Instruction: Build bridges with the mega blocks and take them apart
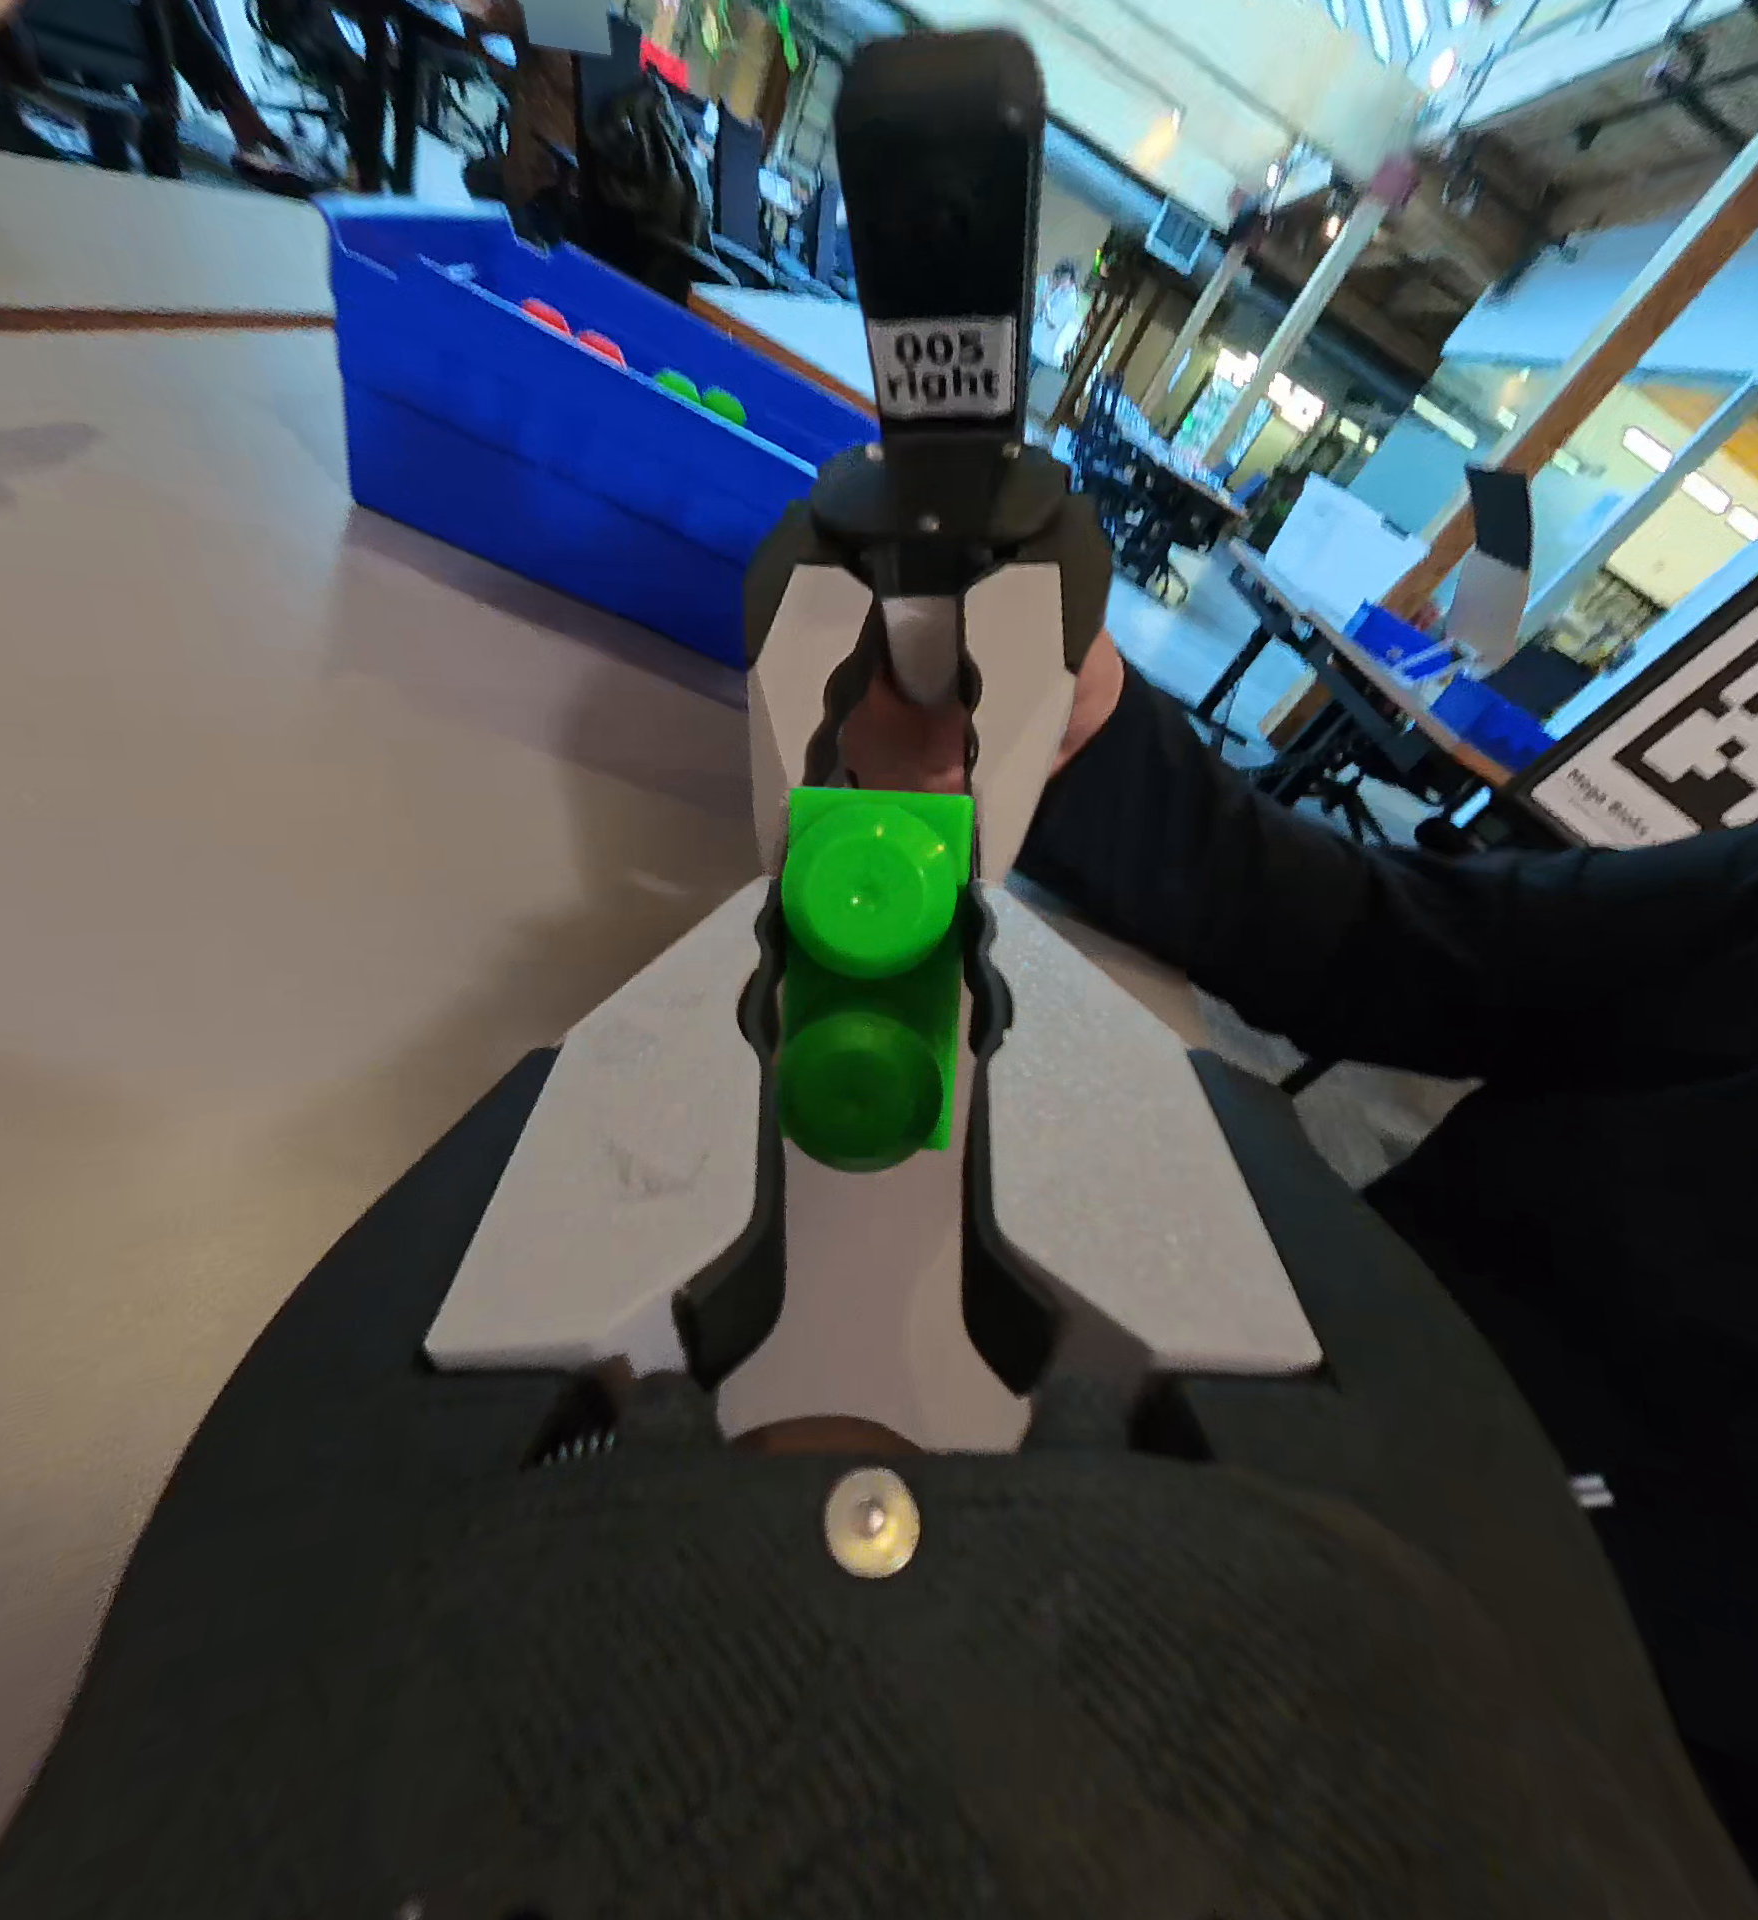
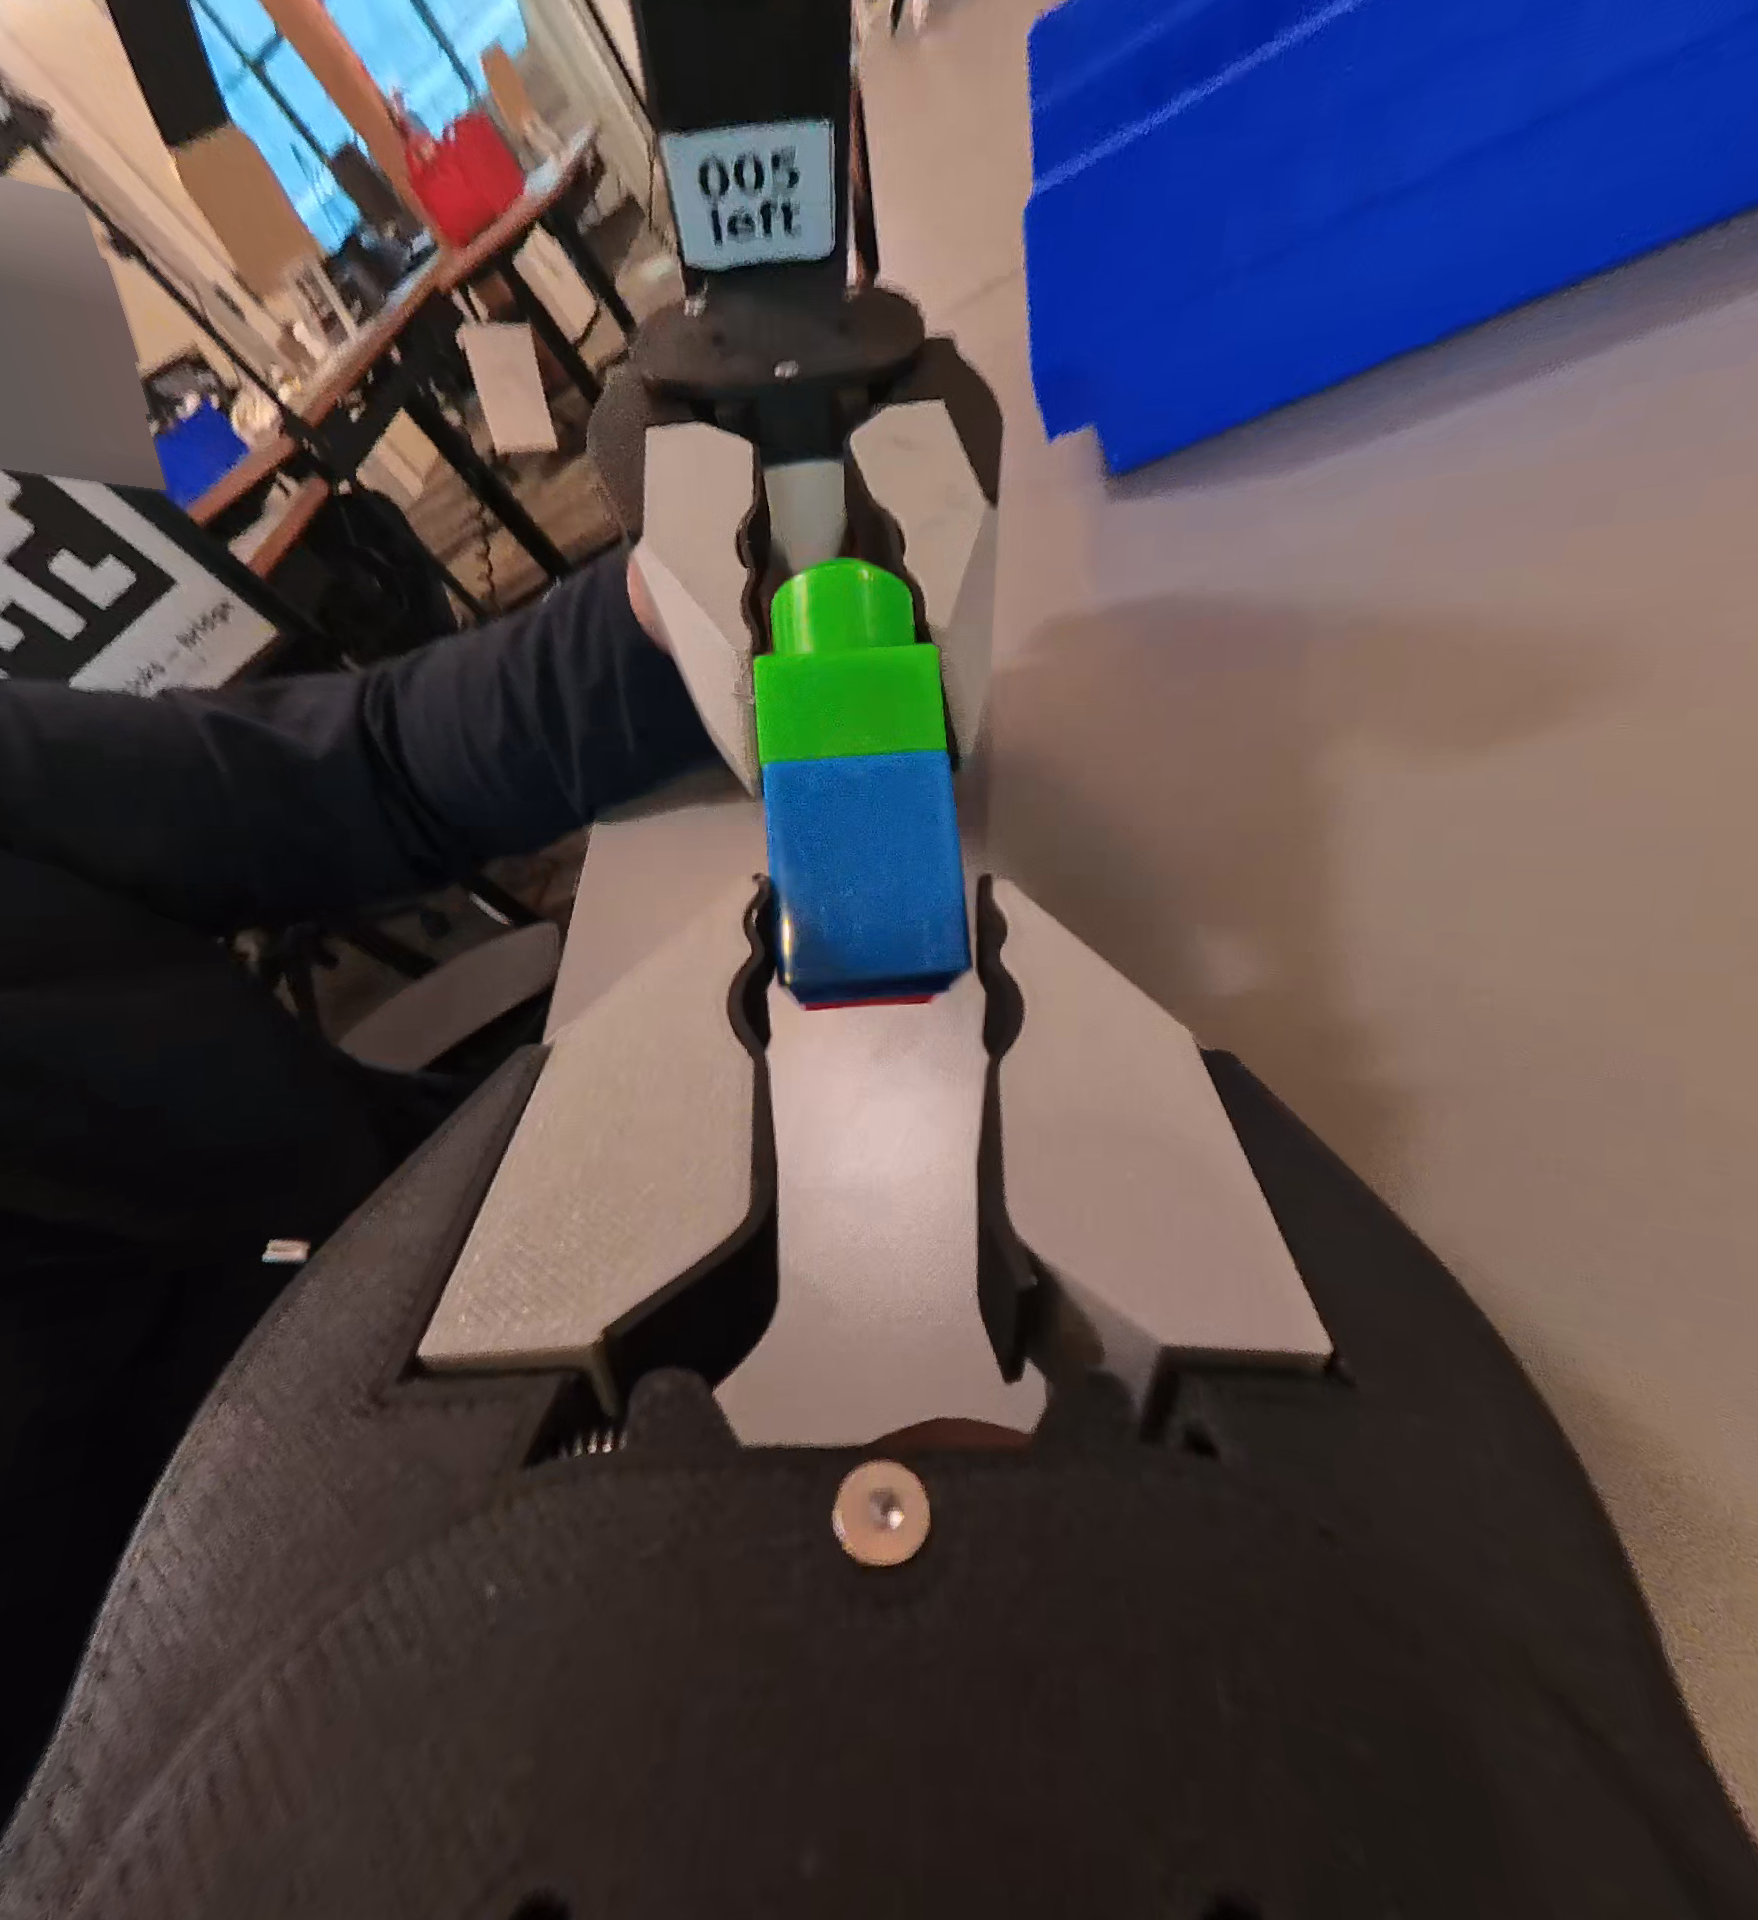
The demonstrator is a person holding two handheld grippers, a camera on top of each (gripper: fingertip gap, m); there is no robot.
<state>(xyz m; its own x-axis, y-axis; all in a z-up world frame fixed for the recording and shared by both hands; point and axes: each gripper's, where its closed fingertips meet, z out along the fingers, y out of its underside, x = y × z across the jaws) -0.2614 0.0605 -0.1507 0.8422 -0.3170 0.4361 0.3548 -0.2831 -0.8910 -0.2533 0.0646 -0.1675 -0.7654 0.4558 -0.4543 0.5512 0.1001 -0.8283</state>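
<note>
A stack of mega blocks hangs in the air between my two grippers, which face each other. My left gripper [image 1: 870, 935] is shut on the green two-stud block [image 1: 864, 977] at one end. My right gripper [image 2: 870, 914] is shut on the blue block [image 2: 864, 873] joined to the green block [image 2: 844, 696]. A thin red edge [image 2: 864, 1000] shows at the blue block's near end. The right gripper [image 1: 890, 769] appears beyond the green block in the left wrist view. The left gripper [image 2: 849, 748] appears beyond the stack in the right wrist view.
A blue bin [image 1: 542, 436] stands on the beige table [image 1: 179, 831] and holds red and green blocks; it also shows in the right wrist view [image 2: 1374, 208]. A black-and-white marker board [image 1: 1737, 727] stands at the table's side. Dark sleeves [image 1: 1374, 935] reach to each gripper. Both grippers' tips are close together, under 4 cm apart.
</note>
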